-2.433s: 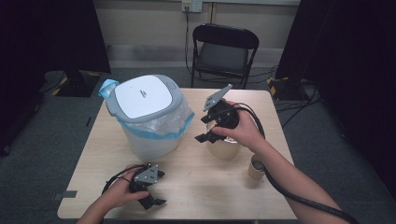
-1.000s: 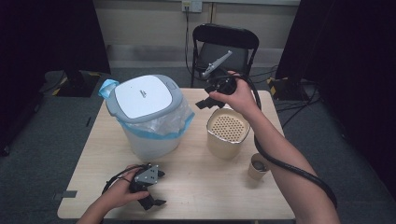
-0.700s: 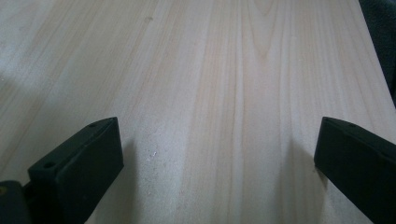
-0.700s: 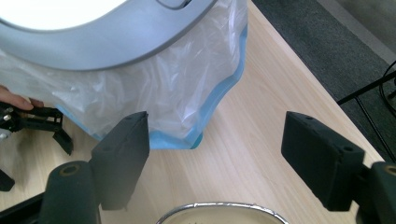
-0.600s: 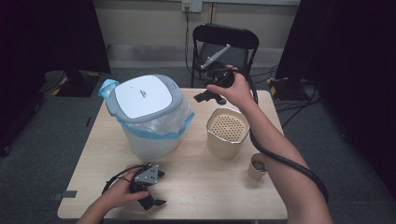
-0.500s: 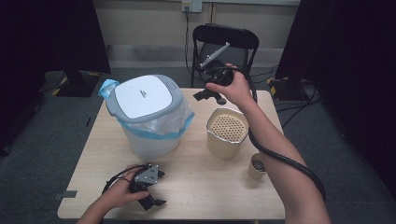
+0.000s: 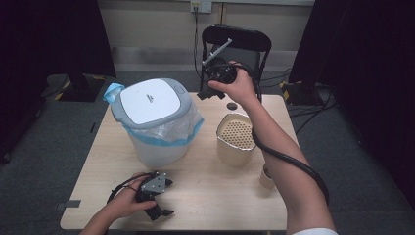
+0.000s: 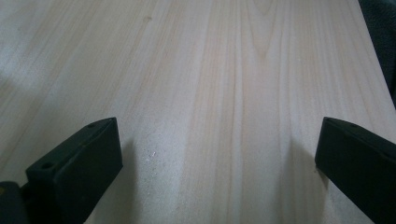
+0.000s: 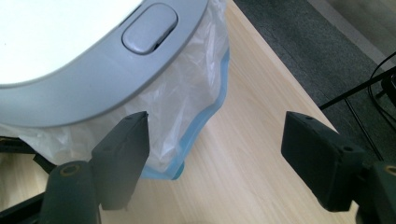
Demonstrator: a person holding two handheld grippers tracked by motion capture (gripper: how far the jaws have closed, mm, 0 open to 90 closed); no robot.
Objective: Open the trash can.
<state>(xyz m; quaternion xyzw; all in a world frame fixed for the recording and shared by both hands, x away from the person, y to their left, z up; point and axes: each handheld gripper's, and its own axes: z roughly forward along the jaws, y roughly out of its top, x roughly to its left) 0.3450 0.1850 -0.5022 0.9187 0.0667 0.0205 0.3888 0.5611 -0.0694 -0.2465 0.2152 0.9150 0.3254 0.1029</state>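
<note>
A bin with a white and grey lid [image 7: 151, 105] and a clear, blue-edged liner bag stands on the left half of the wooden table [image 7: 205, 196]. My right gripper [image 7: 208, 94] hangs above the table's far edge, just right of the bin, and is open. In the right gripper view its jaws [image 9: 215, 154] frame the bag's blue edge and bare wood, with the lid's push button [image 9: 149, 23] above them and nothing between the pads. My left gripper [image 7: 166, 198] rests at the near left of the table, open, with only wood between its jaws [image 8: 217, 154].
A beige perforated container [image 7: 237, 137] stands right of the bin, under my right forearm. A small cup [image 7: 266, 178] sits near the right edge and a small dark disc [image 7: 232, 105] near the far edge. A black folding chair [image 7: 240, 41] stands behind the table.
My right gripper has lifted away from the beige container and moved toward the far edge, then a little left toward the bin. The left gripper has stayed still.
</note>
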